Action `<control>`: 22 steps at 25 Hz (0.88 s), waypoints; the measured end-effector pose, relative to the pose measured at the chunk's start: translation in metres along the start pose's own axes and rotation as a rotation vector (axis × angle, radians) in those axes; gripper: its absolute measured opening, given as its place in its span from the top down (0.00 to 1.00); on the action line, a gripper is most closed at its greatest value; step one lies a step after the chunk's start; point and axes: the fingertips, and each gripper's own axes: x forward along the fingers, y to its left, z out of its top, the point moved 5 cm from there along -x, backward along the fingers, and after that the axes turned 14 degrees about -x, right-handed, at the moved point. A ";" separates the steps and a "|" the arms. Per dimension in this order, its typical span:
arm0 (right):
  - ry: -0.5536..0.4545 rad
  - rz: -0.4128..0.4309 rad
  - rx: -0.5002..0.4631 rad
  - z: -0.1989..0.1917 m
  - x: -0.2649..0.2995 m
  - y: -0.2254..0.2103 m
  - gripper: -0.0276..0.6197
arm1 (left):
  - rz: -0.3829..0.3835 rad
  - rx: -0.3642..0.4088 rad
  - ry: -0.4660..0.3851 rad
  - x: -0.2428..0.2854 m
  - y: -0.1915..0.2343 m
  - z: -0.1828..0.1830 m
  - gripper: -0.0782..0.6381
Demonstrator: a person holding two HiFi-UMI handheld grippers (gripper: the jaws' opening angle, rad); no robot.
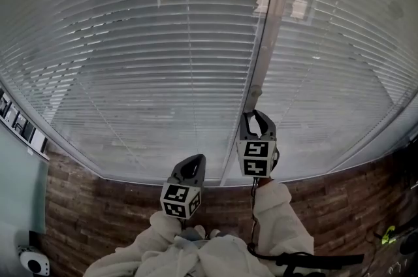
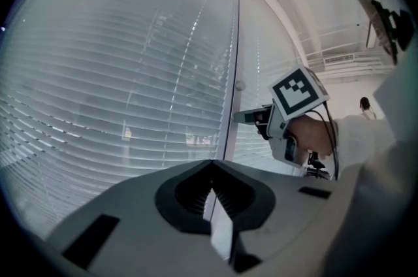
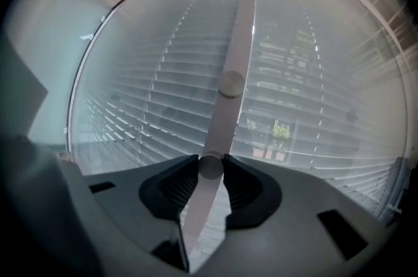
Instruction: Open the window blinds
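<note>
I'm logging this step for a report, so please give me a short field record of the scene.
blinds: lowered over both panes
right tool: closed on the lower knob of the frame post
left tool: shut, empty, away from the post
upper knob: untouched

A: Where's the post [image 1: 271, 27]?
B: It runs 12 to 6 o'clock, with the left blind [image 1: 130, 60] at its 9 and the right blind [image 1: 339, 60] at its 3.
A: And the grippers?
B: The right gripper [image 1: 254, 115] is before the post's lower end, with a knob [image 3: 210, 166] between its jaws, touching both. The left gripper [image 1: 192, 162] is at its 8 o'clock. The floor [image 1: 98, 217] lies at 6, below the blinds.
</note>
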 end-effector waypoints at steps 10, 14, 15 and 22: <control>-0.044 0.012 0.339 -0.009 -0.001 -0.005 0.76 | -0.006 0.001 0.011 0.001 0.002 -0.002 0.89; -0.082 0.003 0.499 -0.011 -0.001 -0.007 0.76 | -0.011 0.002 0.019 0.004 -0.002 -0.003 0.89; -0.089 0.000 0.537 -0.011 0.000 -0.007 0.76 | -0.012 0.004 0.021 0.005 -0.003 -0.004 0.89; -0.123 0.000 0.727 -0.016 0.000 -0.008 0.76 | -0.017 0.017 0.033 0.010 -0.008 -0.006 0.89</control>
